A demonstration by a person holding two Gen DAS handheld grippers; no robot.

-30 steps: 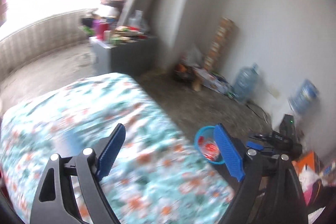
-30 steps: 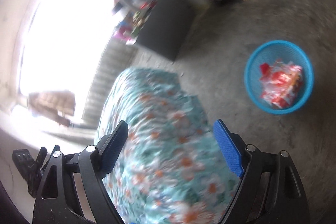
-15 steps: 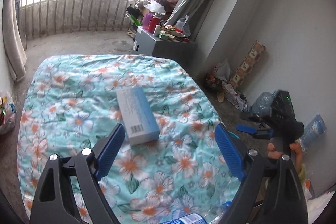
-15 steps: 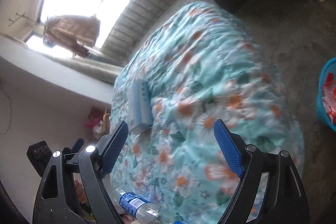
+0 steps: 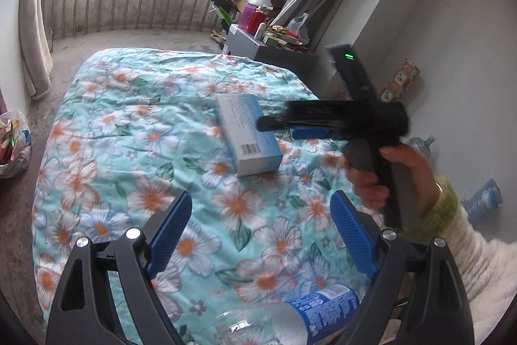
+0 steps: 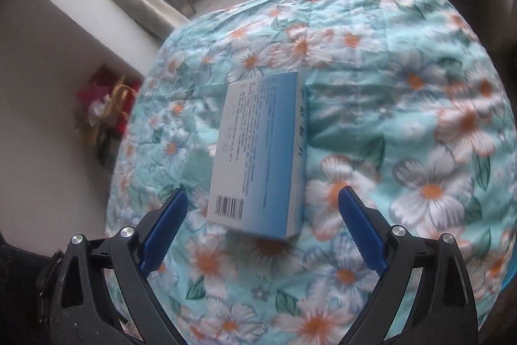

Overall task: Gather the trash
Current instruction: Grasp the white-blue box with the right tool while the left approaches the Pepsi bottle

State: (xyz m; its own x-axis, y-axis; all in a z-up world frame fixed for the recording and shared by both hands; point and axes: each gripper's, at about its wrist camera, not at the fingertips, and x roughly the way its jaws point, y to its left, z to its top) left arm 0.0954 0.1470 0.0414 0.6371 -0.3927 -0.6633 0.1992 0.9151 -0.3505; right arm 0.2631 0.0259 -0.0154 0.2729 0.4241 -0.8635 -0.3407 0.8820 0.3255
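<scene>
A light blue and white carton (image 5: 247, 131) (image 6: 260, 156) lies flat on the floral quilt (image 5: 129, 134) (image 6: 387, 86). My right gripper (image 6: 261, 228) is open, its blue pads either side of the carton's near end, just above it. In the left wrist view the right gripper (image 5: 284, 126) reaches in from the right over the carton. My left gripper (image 5: 261, 235) is open and empty, nearer than the carton. A clear plastic bottle with a blue label (image 5: 310, 312) lies on the quilt at the near edge.
A grey cabinet (image 5: 268, 49) with clutter stands behind the bed by the curtain. A plastic bag of wrappers (image 5: 13, 141) sits on the floor at the left. Water jugs (image 5: 420, 144) stand along the right wall. A railing closes the balcony behind.
Both views have swung from the floor and blue bin back onto the bed. My right gripper has moved in over the carton, which now sits between its open pads.
</scene>
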